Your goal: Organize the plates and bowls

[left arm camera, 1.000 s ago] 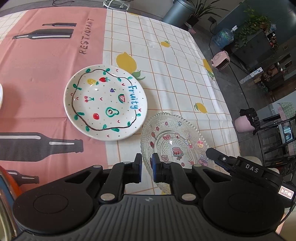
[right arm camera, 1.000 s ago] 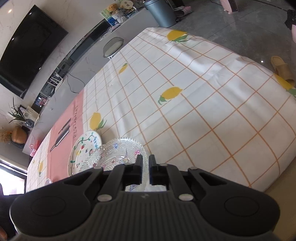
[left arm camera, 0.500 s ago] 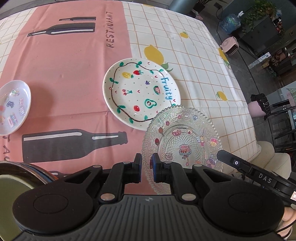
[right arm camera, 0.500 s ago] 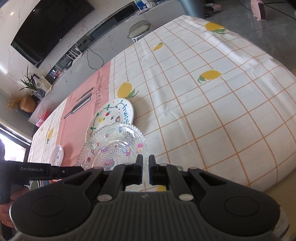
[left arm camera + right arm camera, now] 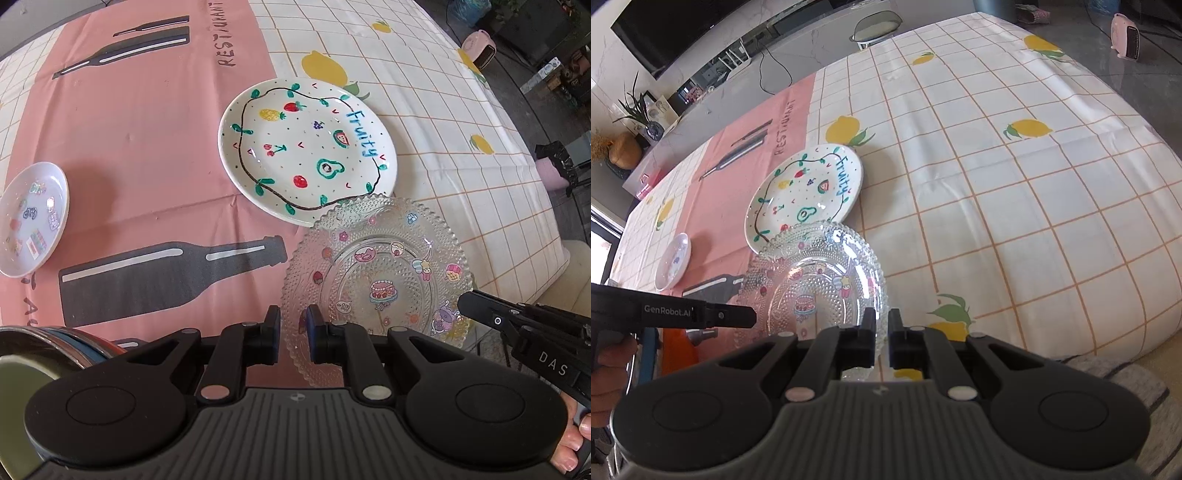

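A clear glass plate (image 5: 384,273) with cartoon stickers is held up over the table, its far rim over the edge of the white "Fruity" plate (image 5: 306,147). My left gripper (image 5: 293,334) is shut on the glass plate's near left rim. My right gripper (image 5: 881,338) is shut on the same glass plate (image 5: 816,284) at its near right rim. The Fruity plate (image 5: 807,195) lies flat on the cloth beyond. A small white sticker plate (image 5: 31,218) lies at the left and also shows in the right wrist view (image 5: 673,261).
A stack of bowls with a metal rim (image 5: 44,343) sits at the lower left near my left gripper. The tablecloth (image 5: 1015,192) is pink on the left and lemon-checked on the right. The table edge drops off at the right, with a pink heater (image 5: 1126,35) on the floor.
Both grippers have lifted the glass plate and carried it toward the Fruity plate. The small sticker plate and the bowl stack have come into the left view.
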A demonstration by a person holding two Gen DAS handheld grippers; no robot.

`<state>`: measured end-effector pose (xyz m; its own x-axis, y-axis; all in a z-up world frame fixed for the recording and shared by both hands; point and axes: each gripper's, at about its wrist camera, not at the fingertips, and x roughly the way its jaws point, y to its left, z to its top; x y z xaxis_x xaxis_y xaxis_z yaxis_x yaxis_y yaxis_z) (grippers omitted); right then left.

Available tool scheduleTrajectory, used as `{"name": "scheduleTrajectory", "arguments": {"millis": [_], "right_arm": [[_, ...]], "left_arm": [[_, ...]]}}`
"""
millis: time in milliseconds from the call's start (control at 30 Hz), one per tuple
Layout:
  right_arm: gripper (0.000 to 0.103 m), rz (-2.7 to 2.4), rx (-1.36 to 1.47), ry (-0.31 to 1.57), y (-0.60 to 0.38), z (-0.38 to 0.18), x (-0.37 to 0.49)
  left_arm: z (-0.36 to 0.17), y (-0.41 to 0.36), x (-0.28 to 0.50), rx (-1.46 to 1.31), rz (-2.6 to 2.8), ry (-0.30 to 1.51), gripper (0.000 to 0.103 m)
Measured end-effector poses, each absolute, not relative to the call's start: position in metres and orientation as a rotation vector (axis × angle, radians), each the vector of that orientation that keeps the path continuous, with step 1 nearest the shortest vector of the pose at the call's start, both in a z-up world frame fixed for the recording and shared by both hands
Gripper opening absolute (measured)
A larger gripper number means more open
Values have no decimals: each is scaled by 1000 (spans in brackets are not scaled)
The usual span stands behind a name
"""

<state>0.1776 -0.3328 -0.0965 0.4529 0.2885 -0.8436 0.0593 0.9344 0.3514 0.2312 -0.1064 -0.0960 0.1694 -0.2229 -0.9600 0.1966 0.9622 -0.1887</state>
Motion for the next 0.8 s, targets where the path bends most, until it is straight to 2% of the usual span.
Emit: {"name": "scheduleTrajectory", "arguments": {"millis": [367, 667, 800], "right_arm": [[5, 226, 218, 1156, -304, -101, 173], [10, 338, 181, 1180, -281, -106, 168], [24, 307, 257, 1152, -293, -103, 172]], "left_arm": [[-94, -107, 236, 116, -239, 1357, 18], [-87, -101, 232, 190, -221, 1278, 22], [-74, -95, 226, 149, -252, 1199, 33]]}}
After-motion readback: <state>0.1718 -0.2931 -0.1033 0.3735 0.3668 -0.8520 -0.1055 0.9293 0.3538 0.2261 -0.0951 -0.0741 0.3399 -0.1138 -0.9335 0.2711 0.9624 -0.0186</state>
